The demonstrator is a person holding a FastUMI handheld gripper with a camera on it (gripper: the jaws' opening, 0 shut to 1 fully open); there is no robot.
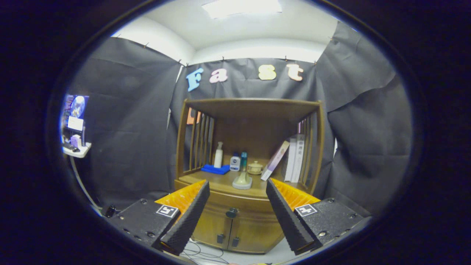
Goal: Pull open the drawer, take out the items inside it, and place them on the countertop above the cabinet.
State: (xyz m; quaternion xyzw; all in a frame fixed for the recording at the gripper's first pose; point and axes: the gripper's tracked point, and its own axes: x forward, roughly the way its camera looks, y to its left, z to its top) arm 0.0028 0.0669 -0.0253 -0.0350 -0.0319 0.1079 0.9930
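A wooden cabinet (pixel 254 110) stands against the back wall, some way beyond my fingers. Its drawer (pixel 217 205) sits shut just under the countertop (pixel 200 178), with a dark round knob (pixel 232 212) showing between my fingers. What lies inside the drawer is hidden. My gripper (pixel 237 183) is open and holds nothing; its black ribbed fingers (pixel 189 217) frame the drawer front from a distance.
On the countertop stand a blue cloth (pixel 215 169), a white pump bottle (pixel 218 155), two small bottles (pixel 235 162), a lidded ceramic pot (pixel 254 167), a beige piece on a grey base (pixel 242 180) and leaning books (pixel 294 158). Two small doors (pixel 230 230) sit below the drawer. Cables (pixel 200 252) lie on the floor.
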